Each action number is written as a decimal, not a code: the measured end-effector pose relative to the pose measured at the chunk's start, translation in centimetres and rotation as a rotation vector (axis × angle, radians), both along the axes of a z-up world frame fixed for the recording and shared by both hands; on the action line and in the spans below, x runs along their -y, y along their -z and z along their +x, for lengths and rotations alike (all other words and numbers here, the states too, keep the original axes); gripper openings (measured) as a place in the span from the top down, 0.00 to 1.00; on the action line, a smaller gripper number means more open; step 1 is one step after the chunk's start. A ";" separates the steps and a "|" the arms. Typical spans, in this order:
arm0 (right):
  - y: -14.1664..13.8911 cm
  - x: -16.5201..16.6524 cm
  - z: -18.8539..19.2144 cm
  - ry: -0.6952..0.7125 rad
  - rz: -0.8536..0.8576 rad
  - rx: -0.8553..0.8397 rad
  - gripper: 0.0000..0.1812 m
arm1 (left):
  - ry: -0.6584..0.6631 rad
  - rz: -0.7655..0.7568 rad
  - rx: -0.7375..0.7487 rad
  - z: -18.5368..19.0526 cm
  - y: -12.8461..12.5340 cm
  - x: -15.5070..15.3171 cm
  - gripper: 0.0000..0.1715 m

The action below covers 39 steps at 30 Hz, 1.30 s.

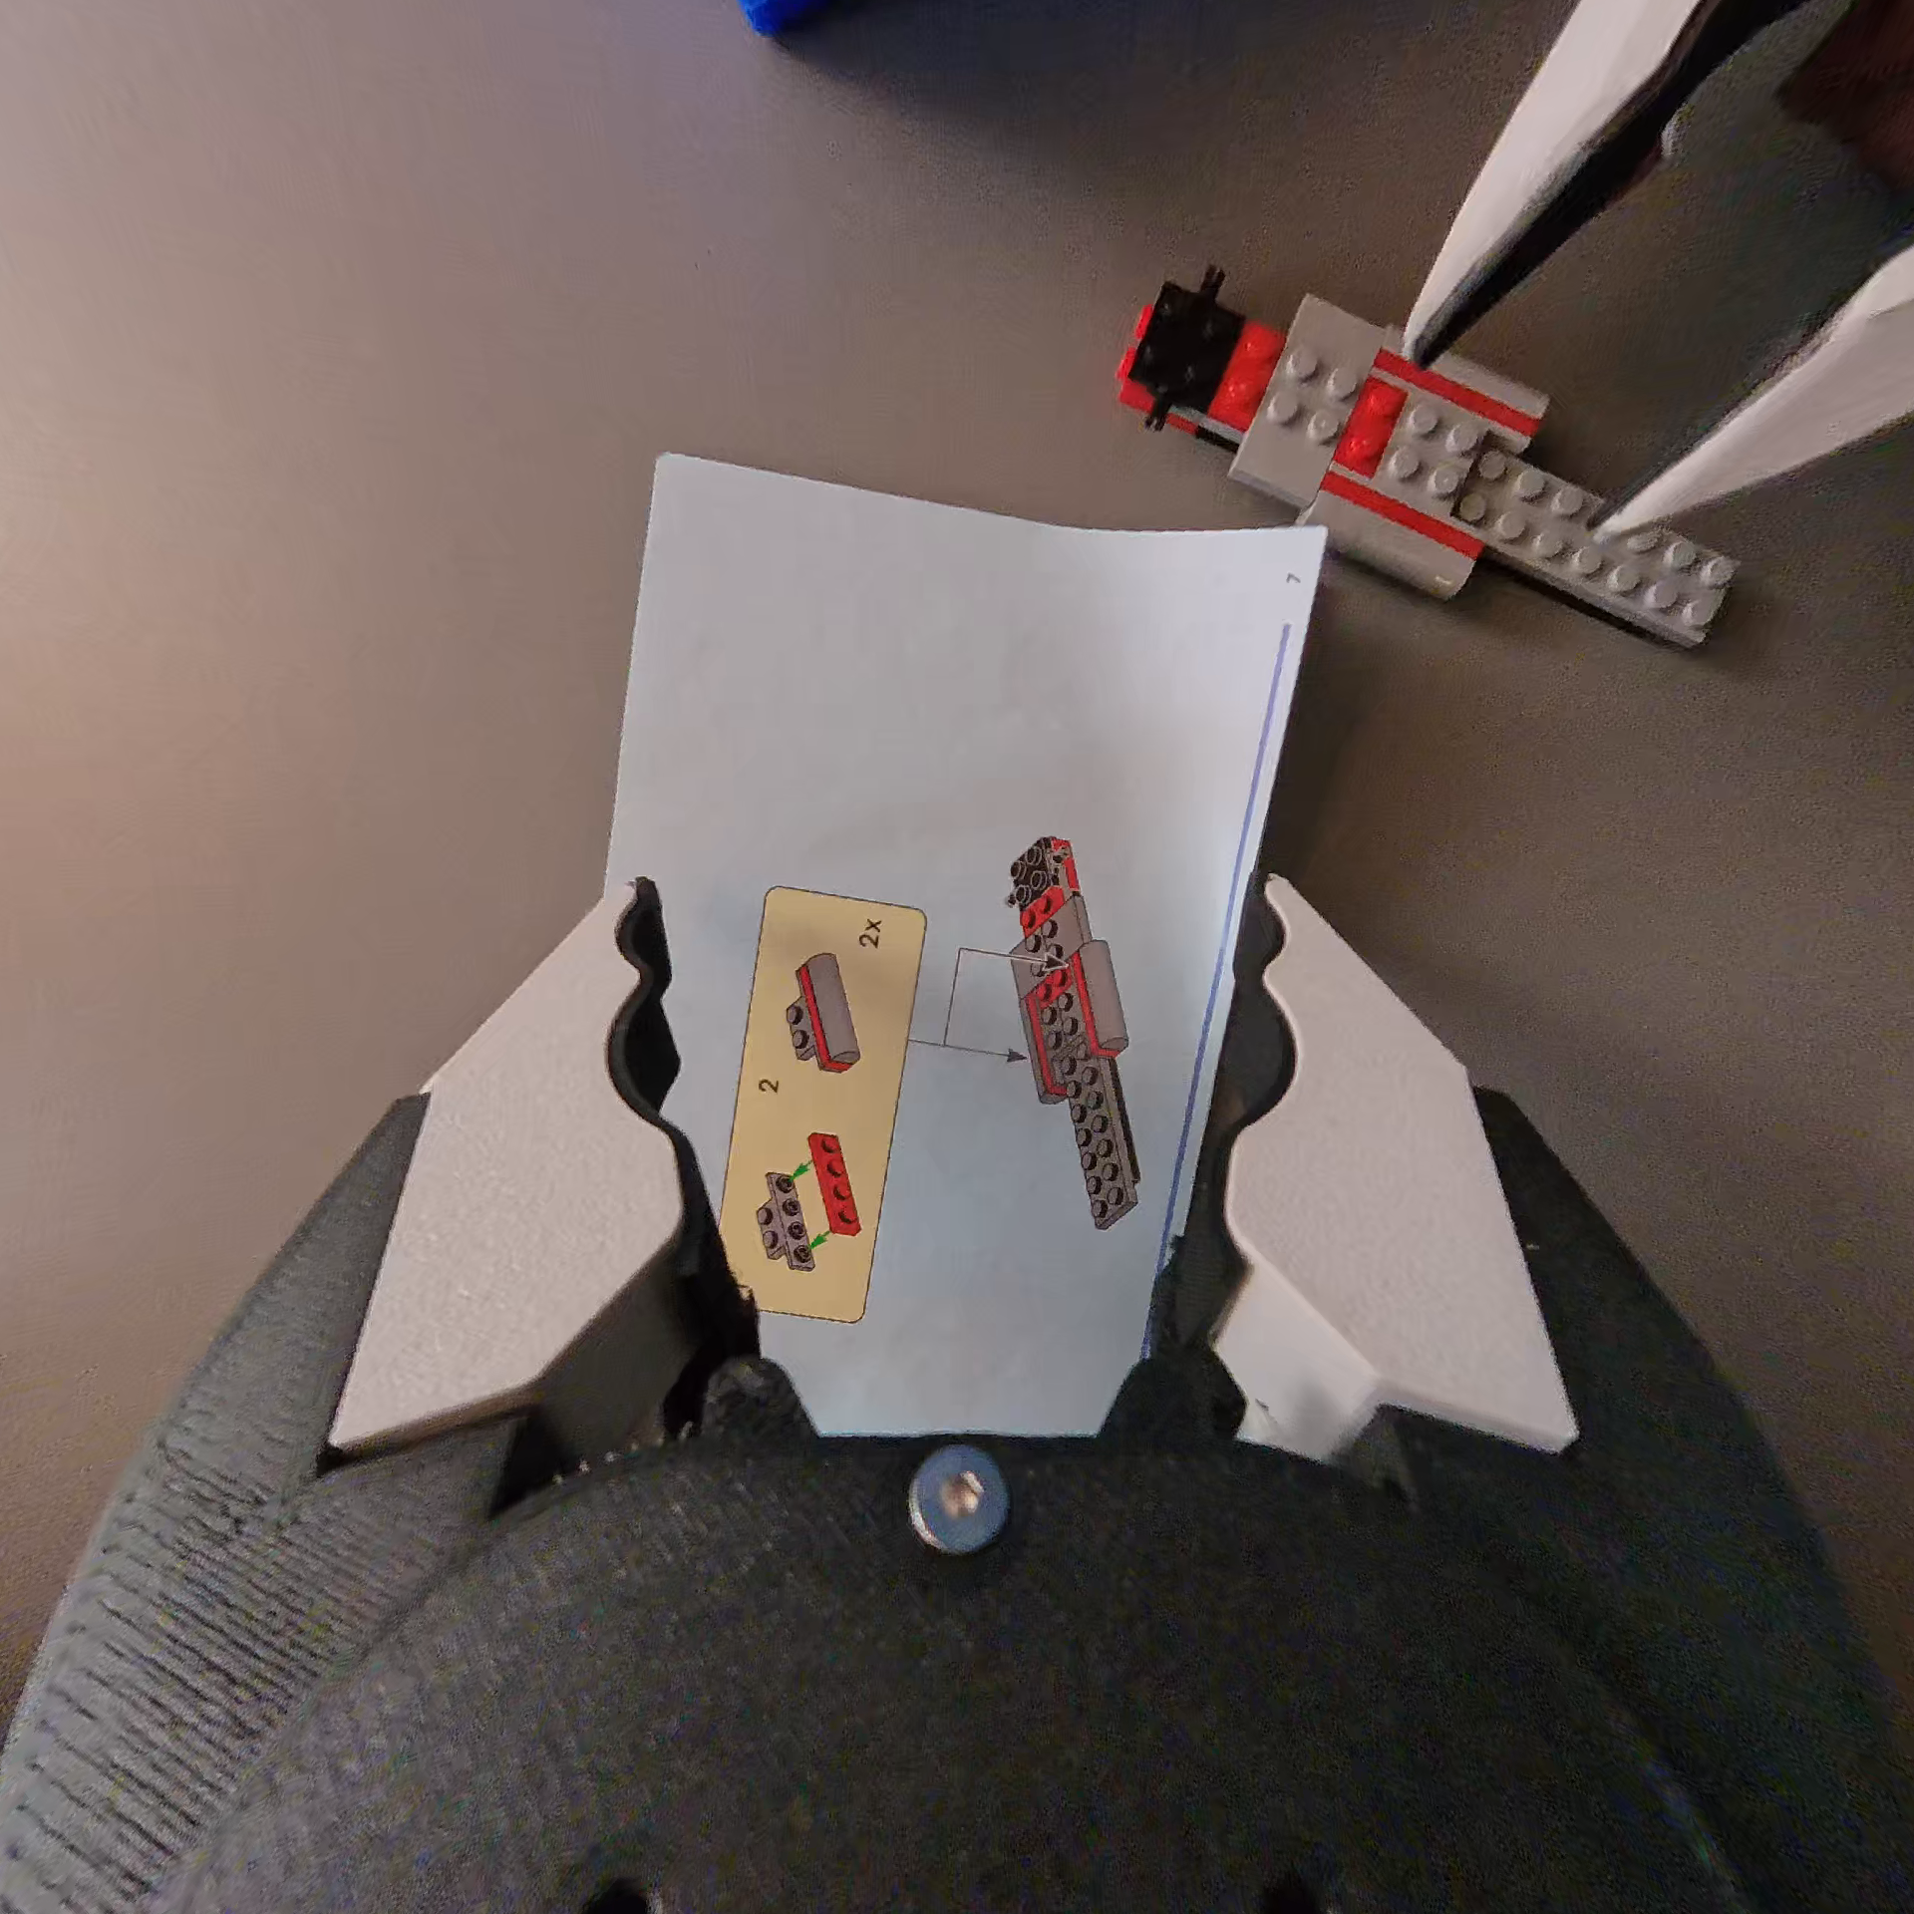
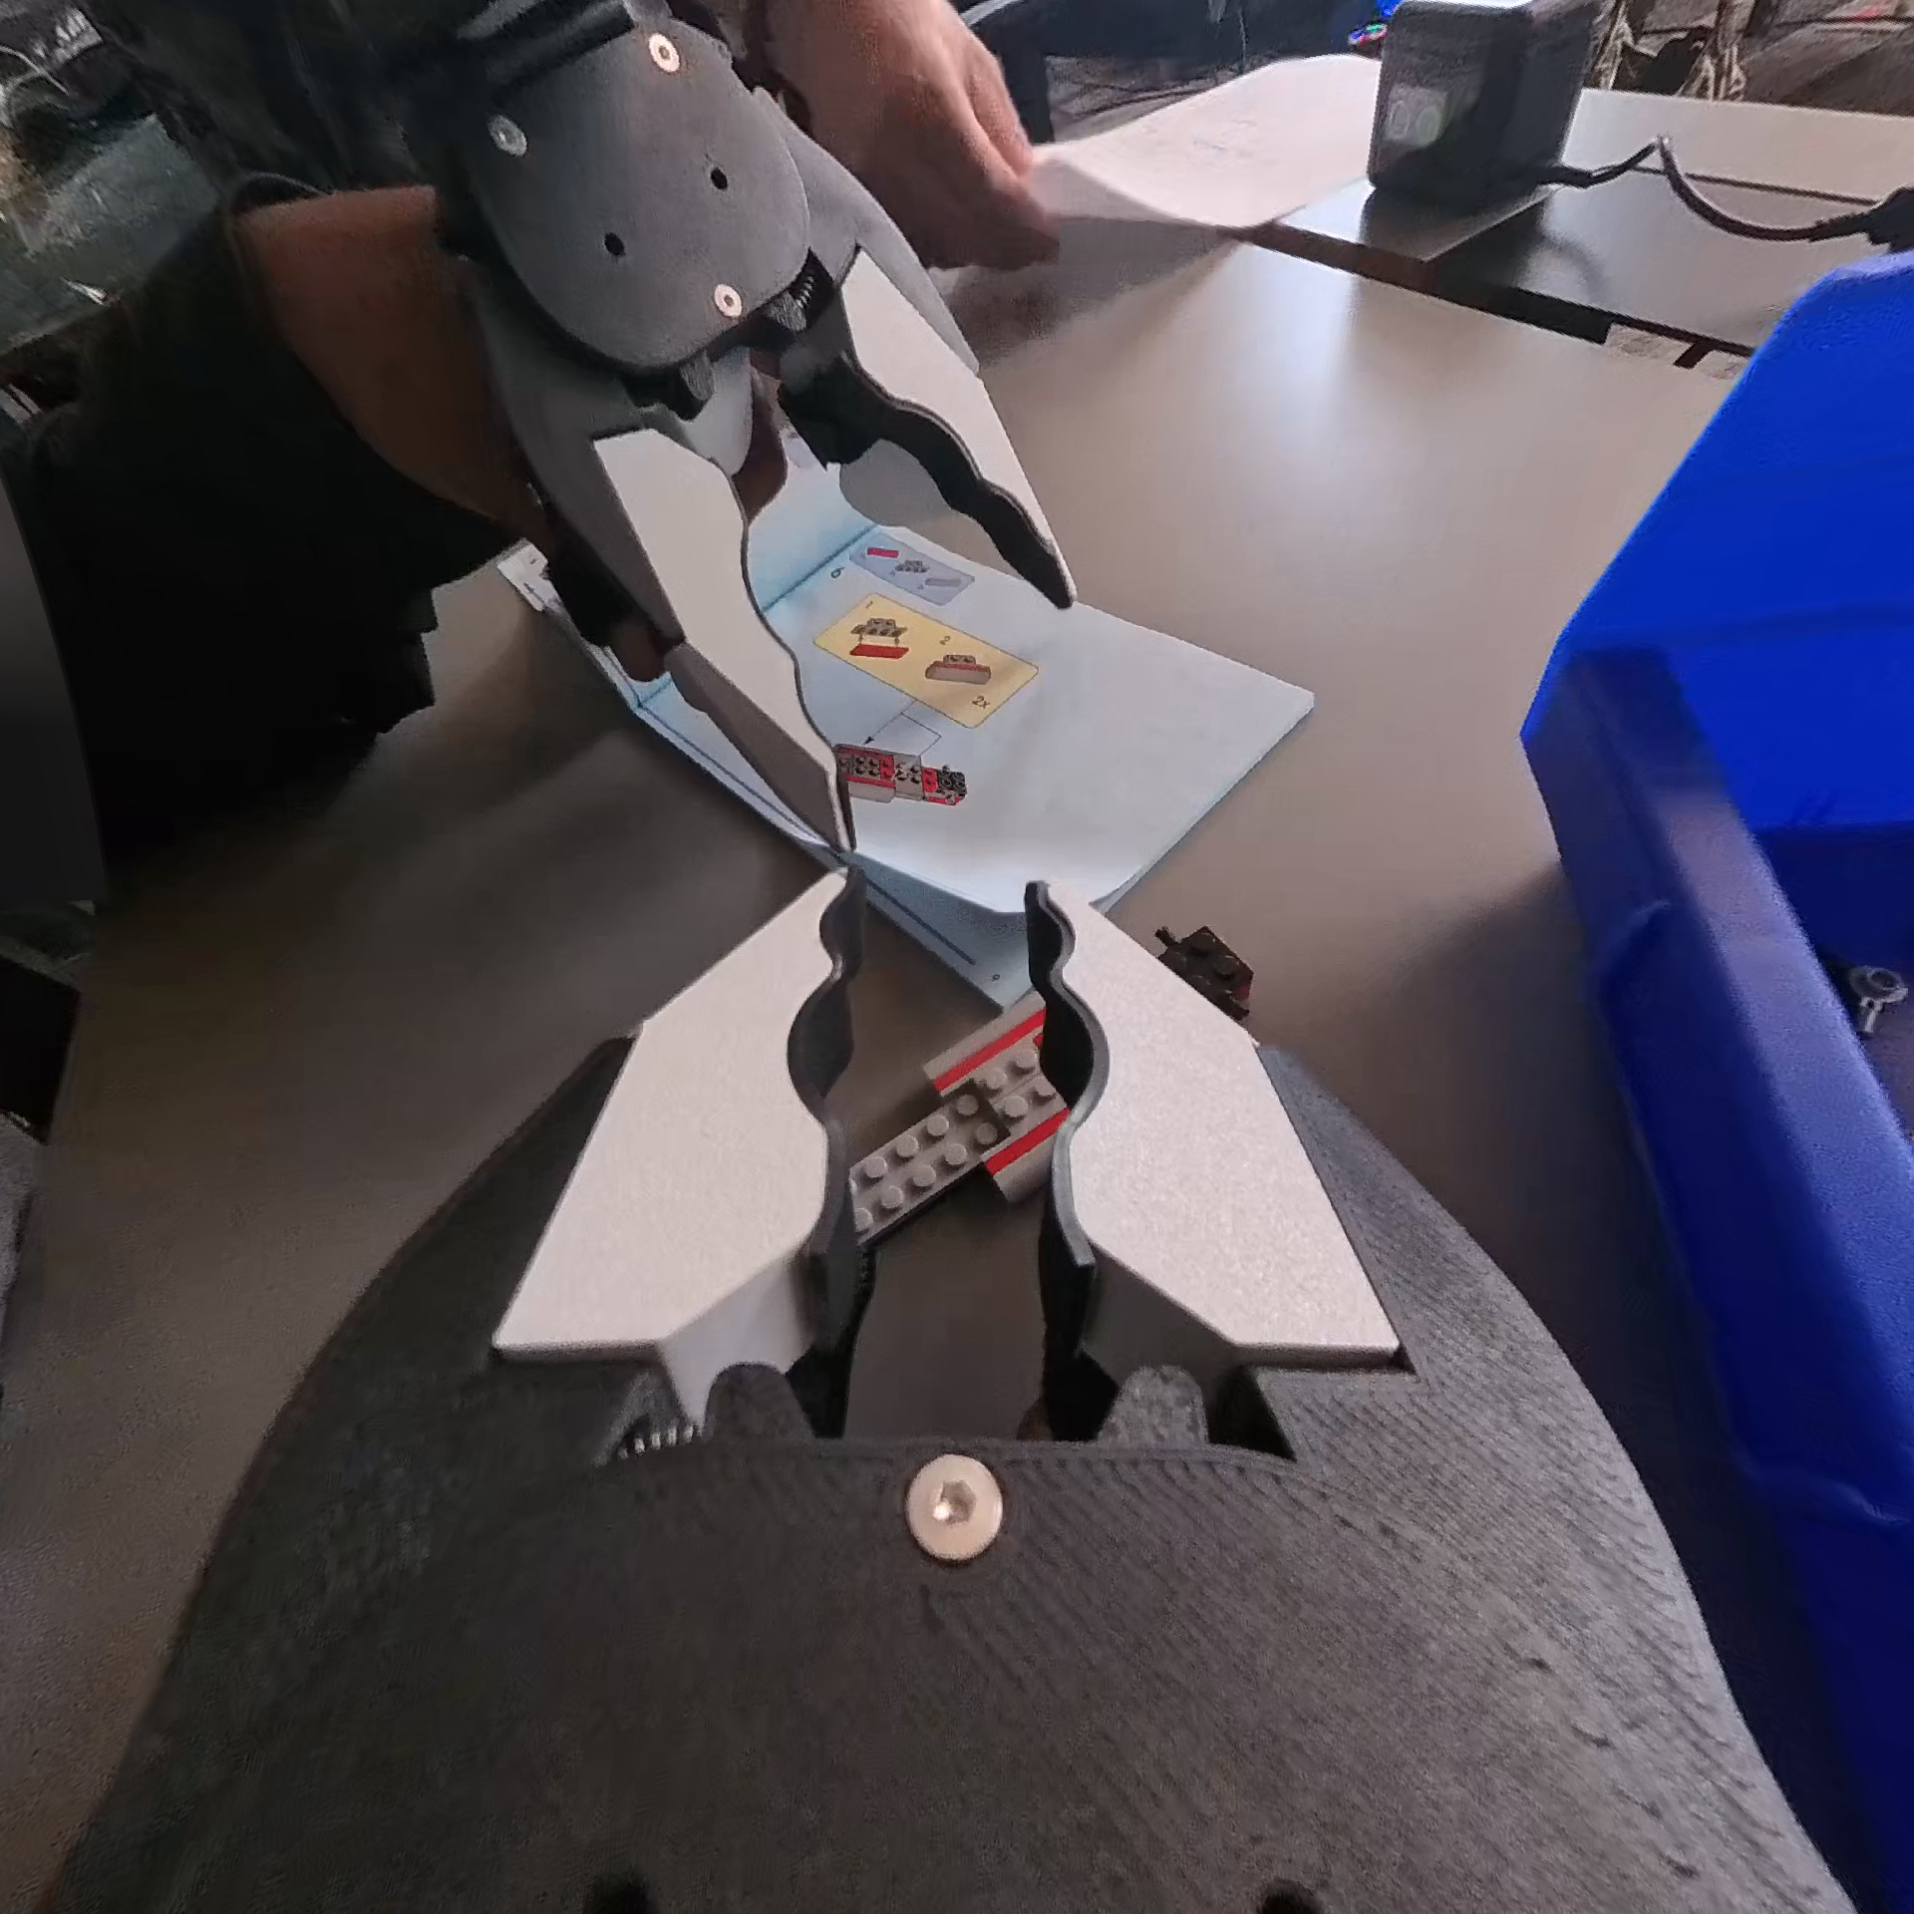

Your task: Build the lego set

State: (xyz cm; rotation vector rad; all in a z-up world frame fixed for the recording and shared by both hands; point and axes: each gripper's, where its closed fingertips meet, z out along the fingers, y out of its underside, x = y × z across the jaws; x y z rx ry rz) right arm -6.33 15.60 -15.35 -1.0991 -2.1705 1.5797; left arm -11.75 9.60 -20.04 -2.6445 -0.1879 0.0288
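The lego model (image 1: 1315,414) is a flat grey and red build with a black piece at one end and a long grey plate at the other. It lies on the table. My right gripper (image 2: 945,889) is open, its fingers astride the model (image 2: 932,1150); in the left wrist view its fingertips (image 1: 1419,347) touch the model's top. My left gripper (image 1: 958,891) is open and wide over the light blue instruction booklet (image 1: 932,673), whose page curls up between its fingers. In the right wrist view one left fingertip (image 2: 844,829) rests on the booklet (image 2: 1119,766).
A blue bin (image 2: 1761,777) stands close to the right of the model; its edge shows in the left wrist view (image 1: 798,16). A person's hand (image 2: 932,135) rests on a paper sheet (image 2: 1191,166) at the far side. A black device (image 2: 1471,93) with a cable sits beyond.
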 end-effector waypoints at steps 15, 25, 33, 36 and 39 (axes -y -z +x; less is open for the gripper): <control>1.4 0.6 -0.6 0.000 0.141 0.013 0.81 | -0.030 0.012 0.002 -0.5 -0.4 0.3 0.37; 2.4 -0.1 -1.3 0.020 0.246 0.009 0.81 | -0.052 0.011 0.002 -1.0 -0.4 0.7 0.39; 2.8 0.0 -1.3 0.004 0.295 -0.015 0.81 | -0.041 0.001 0.015 -0.6 0.1 0.5 0.39; 2.7 0.0 -1.2 0.002 0.295 -0.024 0.81 | -0.001 0.009 0.021 0.2 0.0 0.2 0.38; 2.7 0.1 -1.1 -0.002 0.295 -0.027 0.81 | 0.031 0.009 0.020 1.0 0.0 -0.2 0.36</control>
